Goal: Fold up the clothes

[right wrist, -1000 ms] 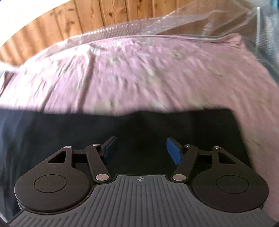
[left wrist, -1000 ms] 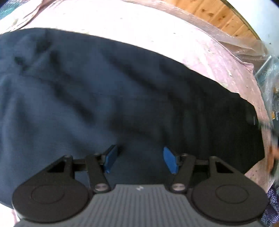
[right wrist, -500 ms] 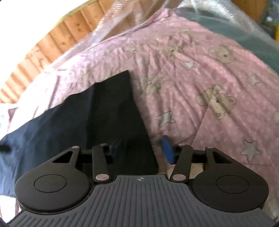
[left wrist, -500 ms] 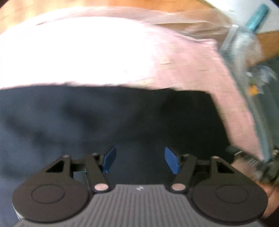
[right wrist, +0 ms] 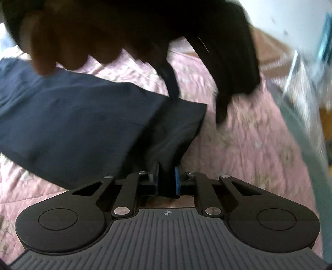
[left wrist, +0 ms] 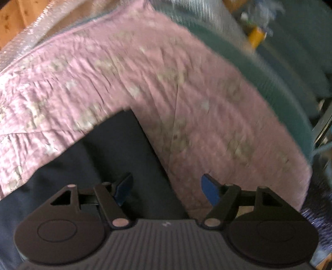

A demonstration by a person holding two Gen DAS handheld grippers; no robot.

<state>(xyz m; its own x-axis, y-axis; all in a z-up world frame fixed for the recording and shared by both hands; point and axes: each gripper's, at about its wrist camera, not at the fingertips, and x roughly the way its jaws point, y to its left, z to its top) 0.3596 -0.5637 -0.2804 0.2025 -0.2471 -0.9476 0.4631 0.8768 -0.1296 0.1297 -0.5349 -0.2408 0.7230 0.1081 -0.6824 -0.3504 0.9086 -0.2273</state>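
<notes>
A pink quilted bedspread printed with pale, blurred figures covers the bed in the left wrist view, with a teal edge running along its far right side, crinkled clear plastic and a strip of wood panelling at the upper left, and blurred clutter including something yellow at the upper right. A dark navy garment lies flat on the bedspread, one corner reaching up toward the middle of the frame. The left gripper hovers over that corner's right edge with its jaws spread wide, the left blue pad over the cloth and the right one over the pink cover, gripping nothing. No writing or label can be read; the view is smeared by motion. In the right wrist view the same pink bedspread fills the ground, with a pale wall at the upper right. The right gripper has its jaws closed tight on a bunched edge of the navy garment, which stretches away to the left above the cover. A hand and the dark body of the other gripper loom blurred across the top, its dark fingers pointing down toward the cloth's far edge. Only a small crosshair mark shows on the gripper housing.
</notes>
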